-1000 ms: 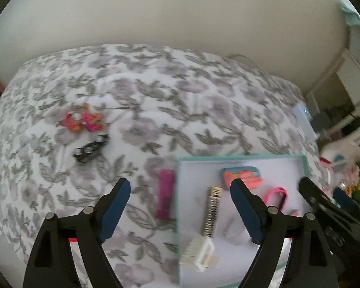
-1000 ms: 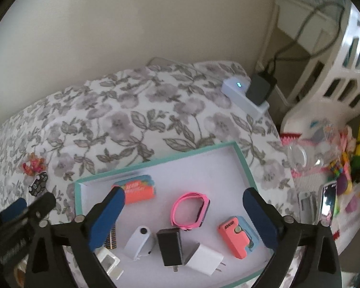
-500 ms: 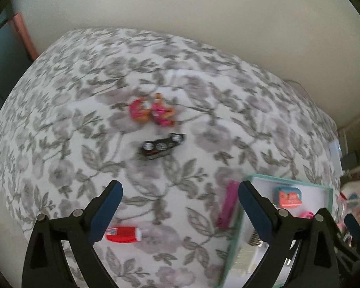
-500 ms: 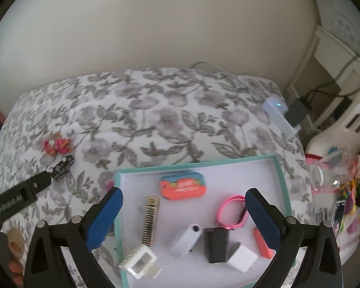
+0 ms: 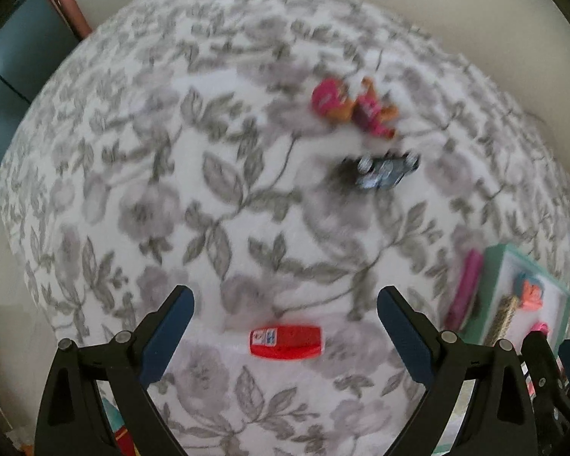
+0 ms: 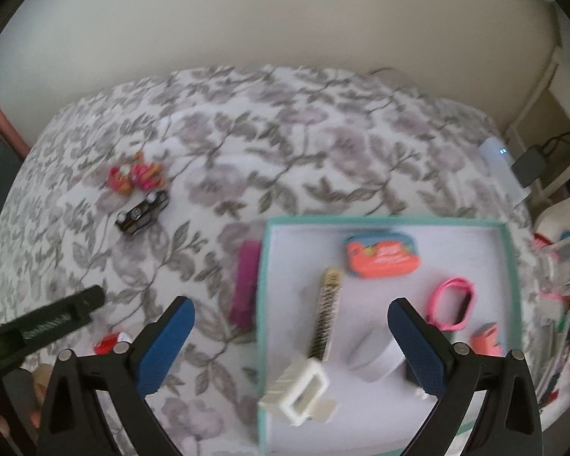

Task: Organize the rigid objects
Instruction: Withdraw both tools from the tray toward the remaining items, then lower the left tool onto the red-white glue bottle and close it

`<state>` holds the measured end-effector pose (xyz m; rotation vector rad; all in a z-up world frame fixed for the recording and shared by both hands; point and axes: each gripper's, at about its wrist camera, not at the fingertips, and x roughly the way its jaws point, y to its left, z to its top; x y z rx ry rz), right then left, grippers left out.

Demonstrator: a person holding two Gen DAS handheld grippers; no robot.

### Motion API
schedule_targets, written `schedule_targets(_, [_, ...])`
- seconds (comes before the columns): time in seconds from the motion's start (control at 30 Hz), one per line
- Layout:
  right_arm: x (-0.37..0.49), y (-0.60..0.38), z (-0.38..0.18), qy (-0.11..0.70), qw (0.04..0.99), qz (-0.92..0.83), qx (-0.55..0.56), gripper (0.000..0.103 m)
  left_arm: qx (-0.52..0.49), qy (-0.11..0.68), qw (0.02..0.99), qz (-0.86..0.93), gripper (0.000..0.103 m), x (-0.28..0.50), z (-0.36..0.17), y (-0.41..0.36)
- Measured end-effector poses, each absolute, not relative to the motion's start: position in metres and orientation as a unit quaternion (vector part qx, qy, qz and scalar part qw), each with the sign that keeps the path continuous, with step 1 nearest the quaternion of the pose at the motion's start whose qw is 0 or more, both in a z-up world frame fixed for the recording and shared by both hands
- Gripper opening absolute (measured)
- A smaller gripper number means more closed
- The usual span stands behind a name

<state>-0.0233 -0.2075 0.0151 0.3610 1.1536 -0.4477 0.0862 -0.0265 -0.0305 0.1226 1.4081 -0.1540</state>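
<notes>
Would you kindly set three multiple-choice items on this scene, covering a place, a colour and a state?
1. The magenta bar lies:
A. inside the tray
B. on the bedspread beside the tray
C. on the toy car

2. The capsule-shaped item between the left tongs is:
A. red
B. green
C. yellow

3. The right tongs are:
A. shut on the brush
B. open, holding nothing
C. shut, empty

Key: 1 B, it lies outside the tray's teal rim; 2 A, red body, white label; 3 B, blue pads wide apart, gripping nothing.

No legible text. The red case [image 5: 285,342] bears a white label and the orange tin [image 6: 382,255] lettering, both possibly printed, too blurred to read.
</notes>
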Motion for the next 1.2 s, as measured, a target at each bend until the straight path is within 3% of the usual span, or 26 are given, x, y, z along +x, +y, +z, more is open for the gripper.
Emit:
schedule_targets(0.27, [-0.019,-0.198,-0.003,0.56,0.786,-0.208,0.16,0.103,0.055,0.695,0.715,-0.05,0.097,0.082,-0.073,-0.013])
schedule_targets(0.67, [-0.018,-0.205,-0.014,0.568,0.775,-0.213,0.178,0.103,0.096,0.702,0.702,-0.076,0.097,0.066,-0.083,-0.029])
schedule_targets(0.73, [-0.019,-0.207,-0.014,0.568,0.774,-0.214,0.182,0.103,0.101,0.702,0.701,-0.079,0.092,0.062,-0.084,-0.031])
schedule_targets(0.8, [-0.02,-0.209,-0.015,0.567,0.773,-0.214,0.187,0.103,0.1,0.703,0.699,-0.081,0.079,0.058,-0.084,-0.033])
schedule_targets(1.2, [-0.017,-0.21,-0.013,0.548,0.784,-0.205,0.208,0.103,0.089,0.707,0.696,-0.093,0.079,0.063,-0.094,-0.034])
